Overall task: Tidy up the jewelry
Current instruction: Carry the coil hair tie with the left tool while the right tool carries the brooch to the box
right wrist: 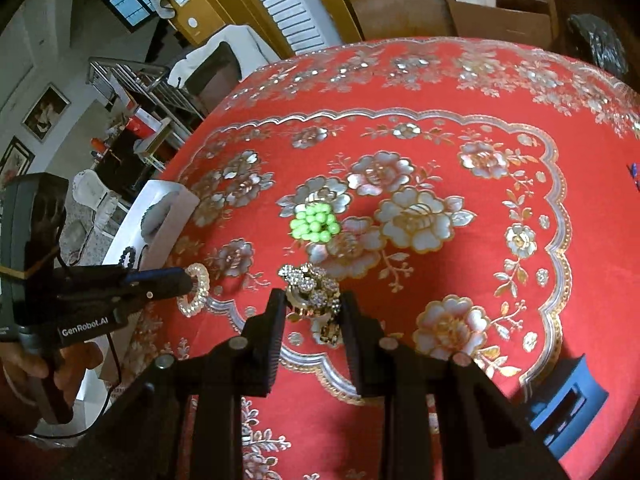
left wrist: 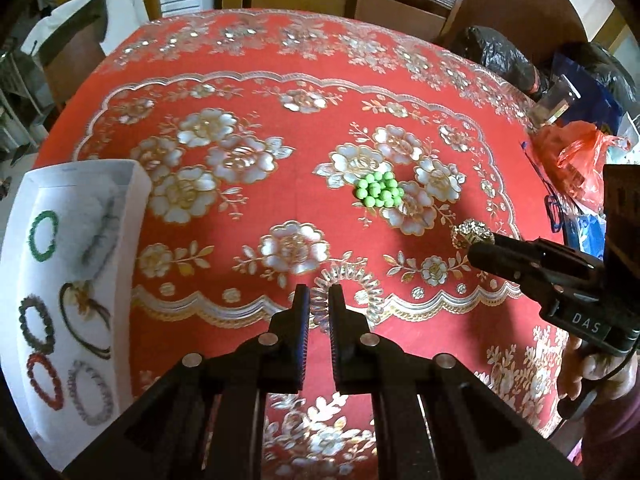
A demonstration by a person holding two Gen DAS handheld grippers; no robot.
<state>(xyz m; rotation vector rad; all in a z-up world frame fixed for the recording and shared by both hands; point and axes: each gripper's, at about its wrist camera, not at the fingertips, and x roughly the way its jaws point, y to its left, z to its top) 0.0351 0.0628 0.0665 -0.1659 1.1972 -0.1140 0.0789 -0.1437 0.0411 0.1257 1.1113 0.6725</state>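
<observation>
My left gripper [left wrist: 319,300] is pinching a clear coiled bracelet [left wrist: 352,284], its two fingers pressed onto the near side of the ring while the rest of the loop fans out toward one o'clock. From my right camera the same bracelet [right wrist: 195,290] shows as a pale beaded ring hanging off the left gripper's tip [right wrist: 182,280], lifted off the red flowered tablecloth [right wrist: 440,160].

My right gripper [right wrist: 313,304] is clamped on a sparkly gold brooch [right wrist: 310,294], a lumpy cluster of stones filling the gap between the fingers. In my left camera that brooch [left wrist: 470,236] sits at the tip of the right gripper [left wrist: 482,246], out at three o'clock.

A bunch of bright green beads [left wrist: 378,192] lies on the cloth at about one o'clock, well apart from both grippers.

At nine o'clock stands a white box [left wrist: 136,184], open at the top. Inside lie several bracelets: a green one [left wrist: 42,236], a dark one [left wrist: 34,326], a red one [left wrist: 44,380], a pale lilac one [left wrist: 90,396] and a dark cord with a gold charm [left wrist: 84,312].
</observation>
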